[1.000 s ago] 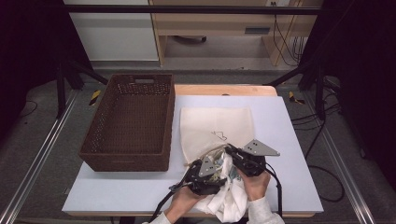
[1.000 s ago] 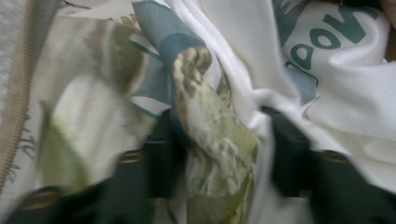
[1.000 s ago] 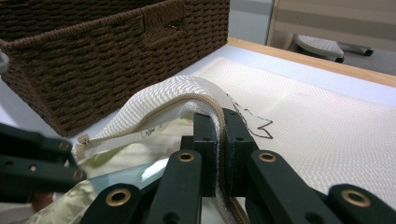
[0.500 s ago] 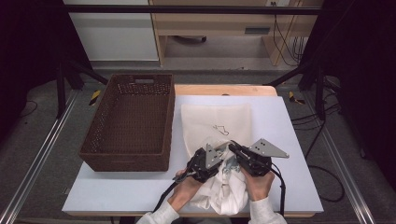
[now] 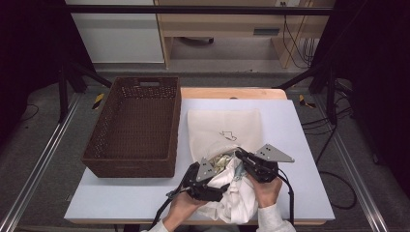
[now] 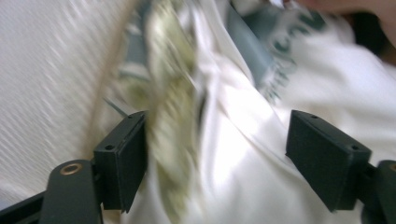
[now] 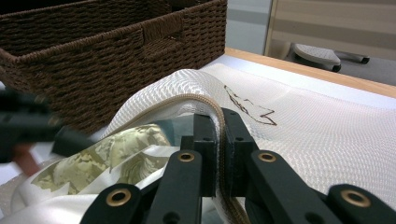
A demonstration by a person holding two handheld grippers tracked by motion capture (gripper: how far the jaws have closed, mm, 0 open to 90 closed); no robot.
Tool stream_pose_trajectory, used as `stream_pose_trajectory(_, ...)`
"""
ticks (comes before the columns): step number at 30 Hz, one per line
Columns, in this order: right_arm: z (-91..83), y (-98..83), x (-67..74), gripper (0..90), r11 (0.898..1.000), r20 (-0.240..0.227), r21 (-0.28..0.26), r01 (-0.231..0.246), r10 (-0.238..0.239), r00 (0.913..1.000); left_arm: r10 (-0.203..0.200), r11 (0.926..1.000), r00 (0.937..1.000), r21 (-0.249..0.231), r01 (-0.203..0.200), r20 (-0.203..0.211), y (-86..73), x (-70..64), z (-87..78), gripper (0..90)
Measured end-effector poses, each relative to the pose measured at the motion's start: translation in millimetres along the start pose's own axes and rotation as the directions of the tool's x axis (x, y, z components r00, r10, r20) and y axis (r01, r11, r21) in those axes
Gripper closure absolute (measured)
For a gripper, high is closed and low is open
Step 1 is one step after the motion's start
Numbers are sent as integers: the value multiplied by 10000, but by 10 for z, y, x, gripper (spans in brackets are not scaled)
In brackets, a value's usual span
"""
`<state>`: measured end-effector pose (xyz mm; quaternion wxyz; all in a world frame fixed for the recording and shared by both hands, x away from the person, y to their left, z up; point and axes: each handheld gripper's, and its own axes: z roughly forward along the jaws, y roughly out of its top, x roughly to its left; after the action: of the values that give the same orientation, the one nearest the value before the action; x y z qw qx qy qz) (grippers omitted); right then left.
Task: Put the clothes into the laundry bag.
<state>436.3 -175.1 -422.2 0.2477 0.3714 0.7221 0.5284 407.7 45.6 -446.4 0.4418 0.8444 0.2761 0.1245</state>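
At the near edge of the white table (image 5: pixel 300 145), just right of its middle, the bunched white garment with green lettering and a camouflage patch (image 5: pixel 237 195) lies half inside the mouth of the cream mesh laundry bag with a zipper rim (image 5: pixel 225 126). The bag's long axis runs from that mouth away from me toward the far edge, so the cloth has to travel straight ahead, away from my hands. My right gripper (image 7: pixel 219 135) is clamped on the bag's zipper rim, lifting it so the mouth gapes toward me. My left gripper (image 6: pixel 217 140) sits just short of that mouth, its jaws having just been opening; they now stand wide with white cloth between them but not pinched. It is the nearer hand to the loose cloth, so I judge the pushing falls to it. Left of the bag, the brown woven wicker basket (image 5: pixel 135 126) stands alongside.
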Motion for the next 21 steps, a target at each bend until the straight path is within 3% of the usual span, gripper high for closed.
stream_pose_trajectory(1, 0, 0, 0, 862, 10000, 0, 0, 0, 0, 10000, 0, 10000, 10000, 0, 0, 0, 0, 0, 0, 227)
stream_pose_trajectory(2, 12, -4, 11, 862, 10000, -26, 48, 52, -52, 10000, -230, 9995, 9997, 207, 231, -44, -102, 6, 123, 262)
stream_pose_trajectory(4, 25, -6, 25, 862, 9999, -41, 110, 68, -67, 10000, -620, 9975, 9978, 369, 611, 233, -152, 35, 236, 314)
stream_pose_trajectory(6, 45, -14, 39, 863, 9997, 11, 185, 135, -135, 9999, -527, 9979, 9984, 391, 518, 215, -142, 31, 251, 436)
stream_pose_trajectory(8, 51, -19, 26, 863, 9996, 2, 186, 190, -190, 9998, -338, 9987, 9994, 372, 339, -31, -114, 16, 225, 630)
stream_pose_trajectory(10, 46, -17, 23, 863, 9998, 15, 170, 95, -95, 10000, -404, 9989, 9992, 253, 406, -65, -93, 19, 196, 738)
stream_pose_trajectory(13, 28, -11, 12, 863, 9999, 66, 70, 102, -103, 9999, -270, 9996, 9994, -16, 269, -194, -24, 6, 140, 780)
stream_pose_trajectory(17, -1, 1, -6, 863, 10000, 169, -94, -28, 29, 9999, -13, 10000, 9984, -17, 12, -572, 131, 49, 142, 788)
stream_pose_trajectory(21, -66, 29, -27, 864, 9989, 209, -471, -65, 75, 9998, 517, 9984, 9878, 319, -475, -1468, 255, 157, 292, 788)
